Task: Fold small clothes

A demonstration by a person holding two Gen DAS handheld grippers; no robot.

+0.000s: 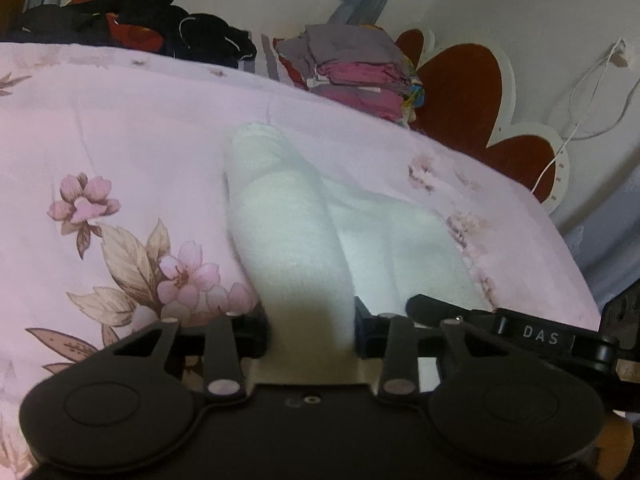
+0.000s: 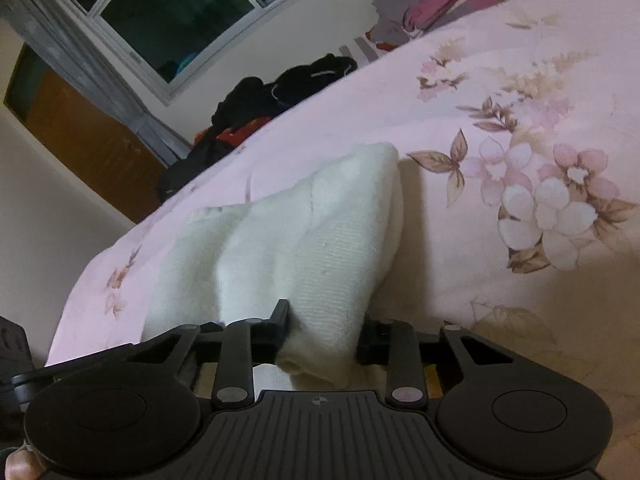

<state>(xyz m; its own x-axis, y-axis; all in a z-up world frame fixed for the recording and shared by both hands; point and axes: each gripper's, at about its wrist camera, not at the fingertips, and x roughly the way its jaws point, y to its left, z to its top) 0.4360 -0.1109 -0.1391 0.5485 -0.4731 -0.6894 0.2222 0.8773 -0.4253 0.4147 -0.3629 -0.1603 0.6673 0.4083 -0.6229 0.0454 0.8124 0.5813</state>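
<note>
Our left hand-held gripper [image 1: 310, 334] pinches one near end of the white knitted garment [image 1: 292, 236], and our right hand-held gripper [image 2: 322, 334] clamps another bunched end; the cloth lies on the pink floral bedsheet [image 1: 120, 140], folded clothes stacked [image 1: 356, 72] beyond

The left gripper [image 1: 312, 336] is being held angled downward, its jaws being pressed against white cloth [image 1: 288, 248] pinched between them. The right gripper [image 2: 322, 336] is being held at a similar downward tilt, its jaws likewise being clamped on a fold of the same cloth.
</note>
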